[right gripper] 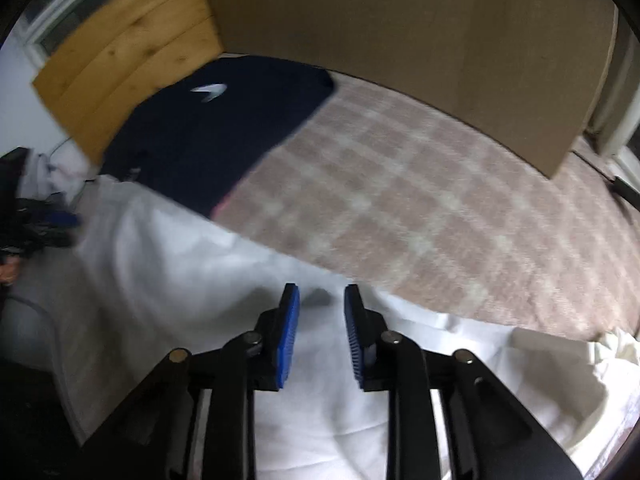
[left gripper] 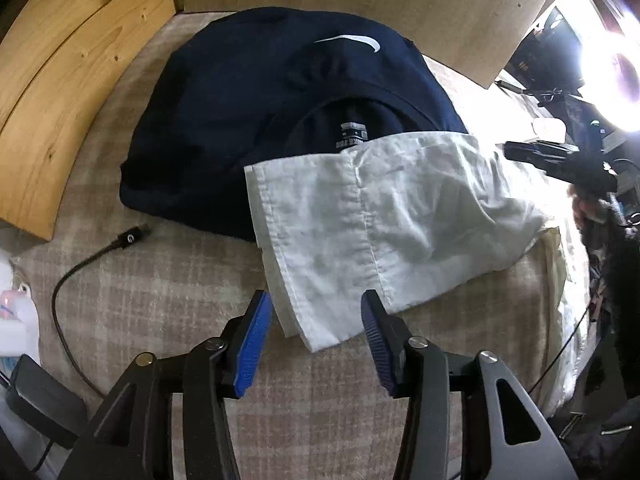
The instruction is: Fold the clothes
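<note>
We note L gripper (left gripper: 316, 308) wide open, jaws either side of white garment (left gripper: 384, 216) hem, not gripping. R gripper (right gripper: 322, 300) narrow, empty, over white cloth. Navy shirt (left gripper: 240, 120) lies far left.

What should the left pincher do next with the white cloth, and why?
Probably nudge forward and close on the white garment's hem. The left gripper is open, and that corner already lies between its fingers on the plaid blanket.

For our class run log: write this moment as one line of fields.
left tongs: open at white garment hem | right tongs: open over white garment | navy shirt: folded behind
</note>
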The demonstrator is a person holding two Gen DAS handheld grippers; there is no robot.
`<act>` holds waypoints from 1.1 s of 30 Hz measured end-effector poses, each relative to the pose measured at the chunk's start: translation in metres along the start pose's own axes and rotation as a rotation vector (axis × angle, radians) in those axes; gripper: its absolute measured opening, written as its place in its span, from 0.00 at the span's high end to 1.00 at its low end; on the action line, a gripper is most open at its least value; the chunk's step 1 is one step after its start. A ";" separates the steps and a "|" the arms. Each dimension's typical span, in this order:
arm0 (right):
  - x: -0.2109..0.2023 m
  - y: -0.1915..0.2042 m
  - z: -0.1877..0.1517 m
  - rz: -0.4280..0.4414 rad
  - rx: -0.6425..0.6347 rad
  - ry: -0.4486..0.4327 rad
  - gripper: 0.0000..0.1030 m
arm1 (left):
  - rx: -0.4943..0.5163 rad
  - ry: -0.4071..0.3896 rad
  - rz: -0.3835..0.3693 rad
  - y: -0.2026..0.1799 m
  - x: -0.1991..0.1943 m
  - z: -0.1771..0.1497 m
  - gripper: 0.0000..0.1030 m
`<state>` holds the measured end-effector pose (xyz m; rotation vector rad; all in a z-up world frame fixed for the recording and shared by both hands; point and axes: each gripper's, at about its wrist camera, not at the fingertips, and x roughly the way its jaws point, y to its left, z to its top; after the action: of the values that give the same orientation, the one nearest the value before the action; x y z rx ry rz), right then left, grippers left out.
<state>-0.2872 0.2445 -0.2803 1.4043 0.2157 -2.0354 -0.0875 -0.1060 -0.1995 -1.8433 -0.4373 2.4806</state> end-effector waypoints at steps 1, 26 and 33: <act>0.001 0.008 -0.002 0.034 -0.029 0.023 0.72 | -0.001 0.000 0.010 0.000 0.002 0.001 0.53; 0.020 0.117 0.004 0.124 -0.003 -0.039 0.64 | -0.002 0.005 -0.042 0.019 0.029 0.027 0.47; 0.035 0.111 0.007 0.095 0.039 -0.029 0.64 | 0.021 0.024 -0.073 0.015 0.033 0.026 0.53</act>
<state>-0.2346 0.1401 -0.2834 1.3814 0.0958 -1.9905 -0.1200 -0.1200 -0.2270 -1.8133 -0.4668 2.4036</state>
